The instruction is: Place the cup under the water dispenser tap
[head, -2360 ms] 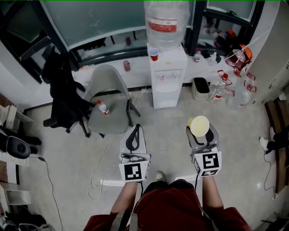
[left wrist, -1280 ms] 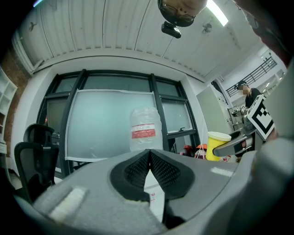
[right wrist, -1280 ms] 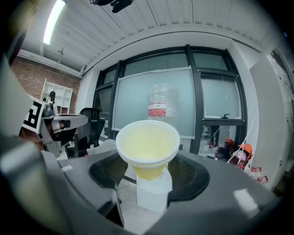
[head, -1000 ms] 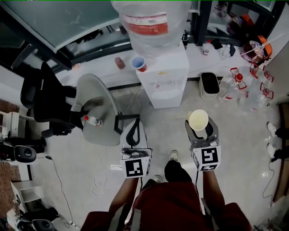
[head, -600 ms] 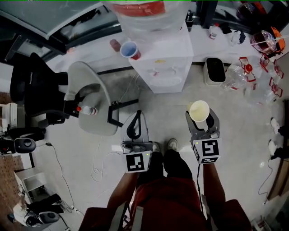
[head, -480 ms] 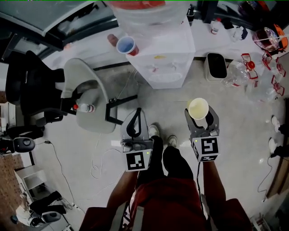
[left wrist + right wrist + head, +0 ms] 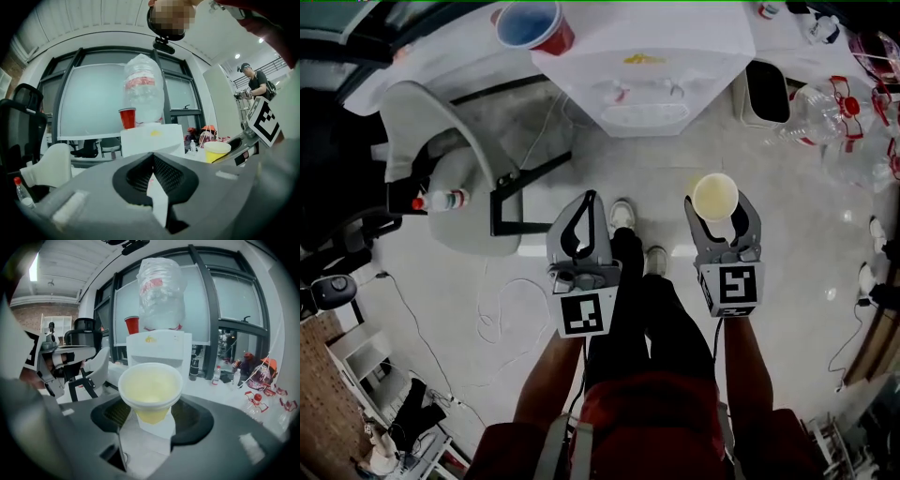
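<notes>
My right gripper (image 7: 719, 208) is shut on a pale yellow cup (image 7: 715, 195), held upright with its open mouth up; it also fills the middle of the right gripper view as the cup (image 7: 150, 390) between the jaws. The white water dispenser (image 7: 649, 66) stands ahead, its red and blue taps (image 7: 645, 90) on the front face, apart from the cup. Its big clear bottle (image 7: 159, 291) sits on top, with a red cup (image 7: 534, 23) beside it. My left gripper (image 7: 586, 202) is shut with nothing in it, level with the right one.
A grey chair (image 7: 431, 159) with a small bottle (image 7: 441, 200) on its seat stands left of the dispenser. A black bin (image 7: 766, 91) and empty clear jugs (image 7: 825, 103) lie to the right. Cables (image 7: 502, 319) trail on the floor. The person's shoes (image 7: 623, 216) show between the grippers.
The dispenser has drawn closer and larger at the top of the head view. Both grippers have sunk together, side by side, and the yellow cup stays in the right one.
</notes>
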The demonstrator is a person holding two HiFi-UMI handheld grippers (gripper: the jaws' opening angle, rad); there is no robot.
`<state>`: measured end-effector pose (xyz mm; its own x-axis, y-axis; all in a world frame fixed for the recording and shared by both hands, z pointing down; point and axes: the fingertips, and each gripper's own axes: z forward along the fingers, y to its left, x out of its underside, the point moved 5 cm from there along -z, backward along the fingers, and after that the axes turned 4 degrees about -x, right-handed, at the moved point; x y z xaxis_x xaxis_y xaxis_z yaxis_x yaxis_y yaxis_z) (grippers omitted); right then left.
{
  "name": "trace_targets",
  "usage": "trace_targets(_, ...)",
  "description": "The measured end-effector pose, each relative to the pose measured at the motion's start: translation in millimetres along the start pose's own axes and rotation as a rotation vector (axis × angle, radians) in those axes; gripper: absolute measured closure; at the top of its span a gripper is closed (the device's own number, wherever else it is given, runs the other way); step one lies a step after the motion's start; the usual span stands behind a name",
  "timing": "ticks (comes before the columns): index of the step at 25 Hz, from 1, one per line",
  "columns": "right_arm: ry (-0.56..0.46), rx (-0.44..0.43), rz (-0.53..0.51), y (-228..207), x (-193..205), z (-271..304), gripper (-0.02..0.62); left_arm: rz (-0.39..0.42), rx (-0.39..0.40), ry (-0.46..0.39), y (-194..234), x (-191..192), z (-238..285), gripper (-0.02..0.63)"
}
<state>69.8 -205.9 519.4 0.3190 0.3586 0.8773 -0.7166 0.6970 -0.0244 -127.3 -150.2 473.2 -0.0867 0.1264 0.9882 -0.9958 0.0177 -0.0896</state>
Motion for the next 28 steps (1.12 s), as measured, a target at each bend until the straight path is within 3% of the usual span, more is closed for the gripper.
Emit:
trace_targets(14, 0.094, -0.02, 0.009, 16, 117, 116, 0.328, -0.023, 0.045, 0.137, 9, 163, 38, 0.6)
trace_targets(21, 0.133, -0.006, 0.037, 8, 153, 141, 0.328, -0.046, 0.052, 0.168, 3, 208, 46, 0.6)
trace_targets(28, 0.117, 0.01, 0.025, -15, 156, 178, 0.328, -0.074, 0.05, 0.178, 0, 227, 58, 0.6)
